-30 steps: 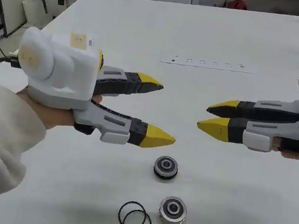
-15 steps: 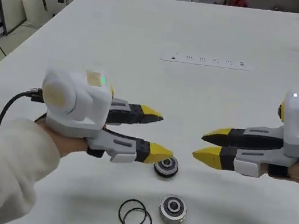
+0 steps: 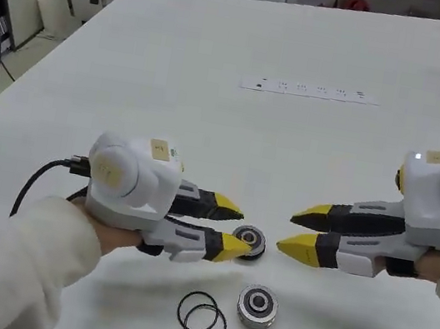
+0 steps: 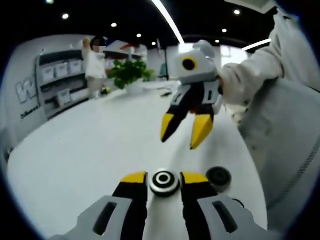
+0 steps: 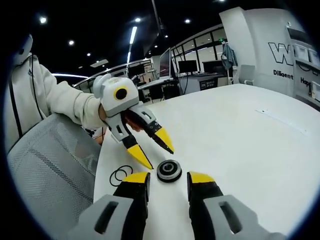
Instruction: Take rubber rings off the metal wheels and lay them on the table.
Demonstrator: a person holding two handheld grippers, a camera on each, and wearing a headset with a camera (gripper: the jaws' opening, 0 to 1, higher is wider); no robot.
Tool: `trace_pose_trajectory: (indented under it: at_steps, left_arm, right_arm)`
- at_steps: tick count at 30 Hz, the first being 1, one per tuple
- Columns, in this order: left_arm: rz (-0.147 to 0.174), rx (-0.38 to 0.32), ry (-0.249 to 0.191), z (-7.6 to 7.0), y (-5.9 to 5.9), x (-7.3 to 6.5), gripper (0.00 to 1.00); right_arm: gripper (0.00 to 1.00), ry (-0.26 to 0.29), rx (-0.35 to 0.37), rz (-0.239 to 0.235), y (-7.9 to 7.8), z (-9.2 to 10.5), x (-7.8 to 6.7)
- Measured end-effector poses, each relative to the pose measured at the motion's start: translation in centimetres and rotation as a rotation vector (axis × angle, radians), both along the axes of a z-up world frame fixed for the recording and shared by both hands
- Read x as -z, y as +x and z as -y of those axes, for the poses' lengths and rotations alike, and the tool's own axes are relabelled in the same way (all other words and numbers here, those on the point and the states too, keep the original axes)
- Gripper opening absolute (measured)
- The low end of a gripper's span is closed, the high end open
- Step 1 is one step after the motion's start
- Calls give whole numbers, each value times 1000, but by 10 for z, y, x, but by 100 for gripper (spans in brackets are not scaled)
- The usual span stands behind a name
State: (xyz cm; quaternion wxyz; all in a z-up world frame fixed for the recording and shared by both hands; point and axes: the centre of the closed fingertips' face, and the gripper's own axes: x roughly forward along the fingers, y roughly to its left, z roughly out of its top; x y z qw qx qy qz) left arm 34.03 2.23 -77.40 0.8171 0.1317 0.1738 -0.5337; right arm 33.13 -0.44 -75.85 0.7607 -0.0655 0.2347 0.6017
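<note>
while the tabletop (image 3: 179,56) carries everything, the left gripper (image 3: 238,230) holds its jaws parted around one metal wheel (image 3: 251,238); the right gripper (image 3: 286,231), jaws narrowly apart, points at it from opposite. a second wheel (image 3: 256,304) and two loose rubber rings (image 3: 201,318) lie just beside both jaws.

The head view looks down from above the table's (image 3: 220,63) near edge onto the left gripper (image 3: 241,230) and right gripper (image 3: 288,232), while the 2 gripper views ride low and close over it, facing each other, and all 3 share the metal wheel (image 3: 251,239) between them.
</note>
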Motion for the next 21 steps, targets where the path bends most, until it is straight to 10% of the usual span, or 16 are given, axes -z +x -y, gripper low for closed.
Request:
trace_pose_trajectory:
  at_steps: [21]
  left_arm:
    - [-29, -13, 37, 7, 2, 16, 16]
  right_arm:
    - [26, -35, -14, -7, -5, -4, 13]
